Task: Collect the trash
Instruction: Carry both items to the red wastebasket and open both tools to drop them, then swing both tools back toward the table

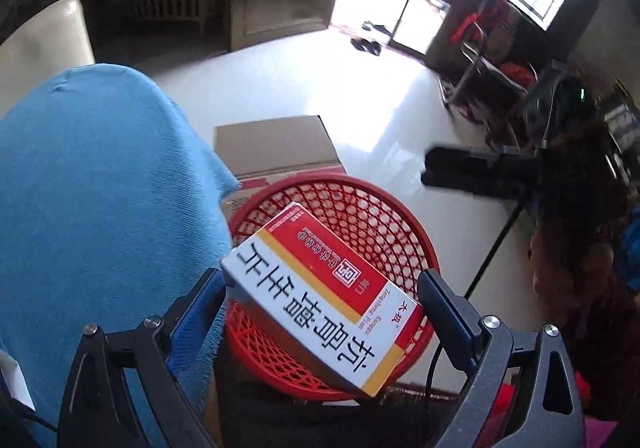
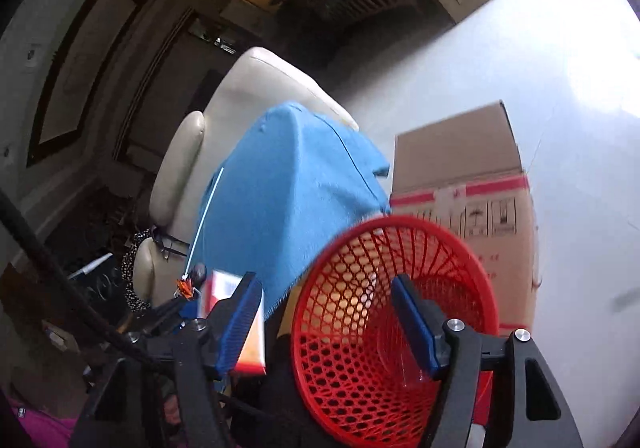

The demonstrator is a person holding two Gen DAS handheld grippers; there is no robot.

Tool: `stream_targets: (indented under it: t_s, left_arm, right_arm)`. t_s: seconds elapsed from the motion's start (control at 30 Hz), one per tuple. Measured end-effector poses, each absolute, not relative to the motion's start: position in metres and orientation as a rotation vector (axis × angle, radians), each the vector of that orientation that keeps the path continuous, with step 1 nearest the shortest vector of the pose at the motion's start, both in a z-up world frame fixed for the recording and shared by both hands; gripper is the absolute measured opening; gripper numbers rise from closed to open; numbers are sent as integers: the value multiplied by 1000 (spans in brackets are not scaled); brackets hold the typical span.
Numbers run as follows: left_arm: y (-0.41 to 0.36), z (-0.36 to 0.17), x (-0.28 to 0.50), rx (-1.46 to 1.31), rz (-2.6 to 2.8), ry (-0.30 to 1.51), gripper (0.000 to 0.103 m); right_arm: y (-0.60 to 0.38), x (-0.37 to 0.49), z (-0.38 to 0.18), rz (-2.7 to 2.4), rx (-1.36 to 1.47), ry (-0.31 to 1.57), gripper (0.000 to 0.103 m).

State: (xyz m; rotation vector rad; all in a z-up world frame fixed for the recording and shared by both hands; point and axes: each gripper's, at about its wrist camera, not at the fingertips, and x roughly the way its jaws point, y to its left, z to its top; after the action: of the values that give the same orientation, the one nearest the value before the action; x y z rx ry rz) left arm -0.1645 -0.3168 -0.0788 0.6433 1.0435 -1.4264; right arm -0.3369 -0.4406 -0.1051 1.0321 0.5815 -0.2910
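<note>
- I see a pale, glossy floor (image 1: 360, 96) carrying everything here.
- A red mesh basket (image 1: 360, 208) seems to stand on it, though its base is hidden from me.
- A cardboard box (image 2: 472, 176) stands on the floor just behind the basket.
- Dark shoes (image 1: 366, 45) lie near the bright doorway.

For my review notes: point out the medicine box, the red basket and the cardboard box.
medicine box (image 1: 320, 300), left wrist view, printed top face.
red basket (image 2: 352, 352), right wrist view, inner mesh wall.
cardboard box (image 2: 456, 144), right wrist view, top flap.

Carton (image 1: 324, 298) over basket (image 1: 384, 208) mouth; cardboard box (image 1: 276, 146) behind basket; cloth (image 1: 100, 188) left.
</note>
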Motion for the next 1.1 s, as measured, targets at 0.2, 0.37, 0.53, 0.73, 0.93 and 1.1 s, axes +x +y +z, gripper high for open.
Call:
stream_targets:
  t_s: [0.2, 0.37, 0.53, 0.73, 0.93, 1.1]
  left_arm:
    - [-326, -80, -192, 813, -1524, 1044, 97]
    - [-332, -82, -193, 919, -1490, 1046, 97]
    - [-305, -57, -167, 845, -1394, 966, 97]
    - [-217, 21, -94, 663, -1072, 751, 97]
    - [-62, 57, -32, 519, -492, 555, 97]
    - [30, 22, -5, 564, -120, 565, 97]
  right_arm:
    - [-438, -336, -93, -301, 984, 570, 71]
    - [-444, -344, -94, -310, 986, 530, 71]
    - [-452, -354, -89, -327, 973, 497, 71]
    - [-455, -331, -77, -298, 911, 528, 71]
    - [-430, -249, -56, -131, 816, 575, 71]
    - [-371, -136, -43, 83, 699, 671, 71]
